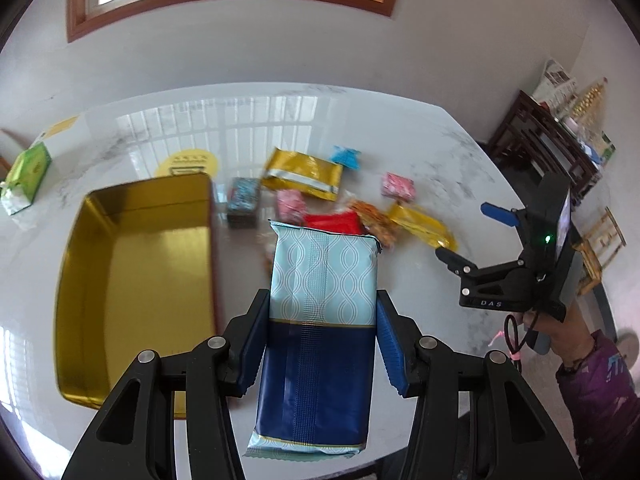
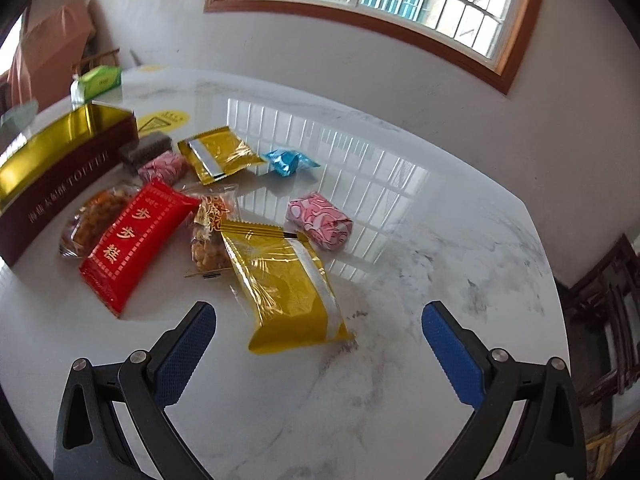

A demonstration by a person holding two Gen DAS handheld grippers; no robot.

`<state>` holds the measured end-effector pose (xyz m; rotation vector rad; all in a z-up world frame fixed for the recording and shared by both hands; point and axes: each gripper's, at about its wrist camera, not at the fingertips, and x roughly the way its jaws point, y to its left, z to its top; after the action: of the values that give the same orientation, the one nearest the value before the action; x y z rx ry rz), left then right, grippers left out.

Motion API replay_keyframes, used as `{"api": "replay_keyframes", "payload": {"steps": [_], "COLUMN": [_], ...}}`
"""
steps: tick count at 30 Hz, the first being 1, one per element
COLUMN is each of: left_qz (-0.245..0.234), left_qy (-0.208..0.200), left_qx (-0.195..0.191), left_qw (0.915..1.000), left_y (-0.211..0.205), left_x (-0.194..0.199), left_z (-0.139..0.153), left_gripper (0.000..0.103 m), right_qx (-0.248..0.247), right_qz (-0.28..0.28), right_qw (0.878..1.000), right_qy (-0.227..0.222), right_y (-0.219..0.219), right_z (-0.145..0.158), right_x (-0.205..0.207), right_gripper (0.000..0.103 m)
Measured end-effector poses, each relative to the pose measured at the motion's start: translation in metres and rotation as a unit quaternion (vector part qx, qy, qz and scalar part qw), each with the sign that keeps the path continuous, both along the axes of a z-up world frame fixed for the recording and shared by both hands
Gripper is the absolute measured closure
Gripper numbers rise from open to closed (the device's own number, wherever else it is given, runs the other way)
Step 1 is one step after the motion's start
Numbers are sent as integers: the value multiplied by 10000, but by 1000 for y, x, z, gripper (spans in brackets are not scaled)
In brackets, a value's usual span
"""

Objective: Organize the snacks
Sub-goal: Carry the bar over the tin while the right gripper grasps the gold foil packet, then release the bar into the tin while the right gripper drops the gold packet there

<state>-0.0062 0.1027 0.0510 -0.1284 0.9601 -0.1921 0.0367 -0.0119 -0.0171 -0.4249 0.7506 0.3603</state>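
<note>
Left gripper (image 1: pixel 320 336) is clamped on the blue snack packet (image 1: pixel 320 320), above the table (image 1: pixel 420 140); gold tin (image 1: pixel 140 280) at nine o'clock. Right gripper (image 2: pixel 320 344) stands apart, empty; yellow packet (image 2: pixel 284 280) at twelve o'clock.

On the table (image 2: pixel 400 360), 1 tin (image 1: pixel 136 280), 2 gold packets (image 2: pixel 288 292) (image 2: pixel 218 152), 2 pink sweets (image 2: pixel 320 220) (image 2: pixel 164 168), 1 red packet (image 2: pixel 136 240), 1 blue sweet (image 2: pixel 288 162), 2 clear snack bags (image 2: pixel 212 232) (image 2: pixel 94 220), 1 dark block (image 2: pixel 146 148) and 1 green tissue pack (image 2: pixel 100 80) are counted; 1 blue packet (image 1: pixel 320 320) is held above it.
</note>
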Motion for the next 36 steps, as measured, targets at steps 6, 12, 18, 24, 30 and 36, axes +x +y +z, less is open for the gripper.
{"api": "replay_keyframes", "payload": {"steps": [6, 12, 18, 24, 30, 36], "left_qz": [282, 528, 770, 968, 940, 864], "left_qy": [-64, -14, 280, 672, 879, 980], "left_qx": [195, 481, 593, 611, 647, 784], "left_qw": [9994, 9974, 9949, 9911, 9896, 9883], "left_y": [32, 66, 104, 136, 144, 140], "left_x": [8, 28, 62, 96, 115, 123], "left_z": [6, -1, -27, -58, -78, -90], "left_gripper": [52, 52, 52, 52, 52, 51], "right_qx": [-201, -188, -304, -387, -300, 144], "right_qz": [84, 85, 172, 267, 297, 262], "right_qw": [9996, 9993, 9986, 9975, 9965, 9931], "right_qy": [154, 307, 396, 527, 722, 1136], "right_y": [10, 14, 21, 24, 21, 16], "right_z": [-10, -15, -22, -24, -24, -23], "right_x": [17, 33, 44, 53, 63, 72], "right_gripper": [1, 1, 5, 8, 9, 50]}}
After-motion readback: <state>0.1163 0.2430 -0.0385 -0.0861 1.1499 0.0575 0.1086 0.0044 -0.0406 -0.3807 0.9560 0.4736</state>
